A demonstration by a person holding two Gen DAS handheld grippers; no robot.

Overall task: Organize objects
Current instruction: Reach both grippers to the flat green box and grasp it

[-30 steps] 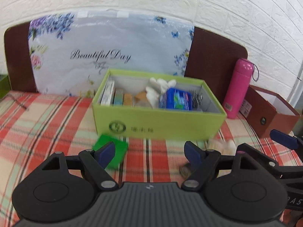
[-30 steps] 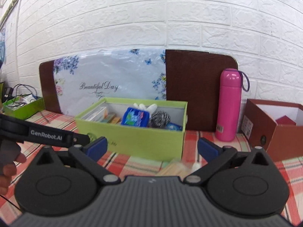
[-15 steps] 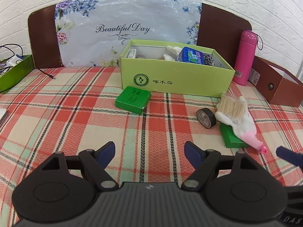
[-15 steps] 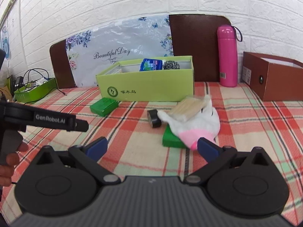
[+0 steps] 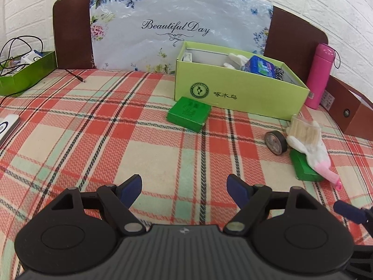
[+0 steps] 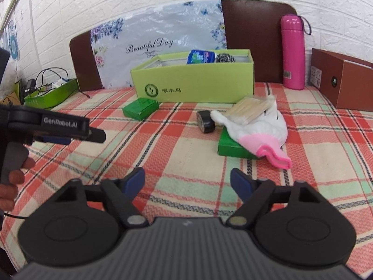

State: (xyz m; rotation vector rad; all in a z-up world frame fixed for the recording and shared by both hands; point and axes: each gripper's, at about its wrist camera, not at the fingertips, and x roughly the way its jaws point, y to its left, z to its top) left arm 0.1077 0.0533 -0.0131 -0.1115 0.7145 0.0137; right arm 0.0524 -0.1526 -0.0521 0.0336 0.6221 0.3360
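A lime green box (image 5: 242,93) (image 6: 193,86) stands at the back of the plaid cloth, holding a blue packet (image 5: 260,66), a white glove and a steel scourer (image 6: 225,58). In front of it lie a small green box (image 5: 189,113) (image 6: 140,107), a black tape roll (image 5: 275,142) (image 6: 205,121), a bundle of wooden sticks (image 6: 250,110) on a white and pink glove (image 5: 318,157) (image 6: 258,133), and a second green box (image 6: 229,145) under the glove. My left gripper (image 5: 184,186) is open over bare cloth. My right gripper (image 6: 187,180) is closing with nothing between its fingers.
A pink flask (image 5: 320,75) (image 6: 293,52) and a brown box (image 6: 342,79) stand at the right. A green tray with cables (image 5: 25,70) sits at the far left, a white device (image 5: 7,126) near the left edge. A flowered board (image 5: 177,28) leans on the brick wall.
Both grippers have pulled back from the lime box and dropped lower, so the loose items on the cloth now show. The right gripper's fingers have come closer together.
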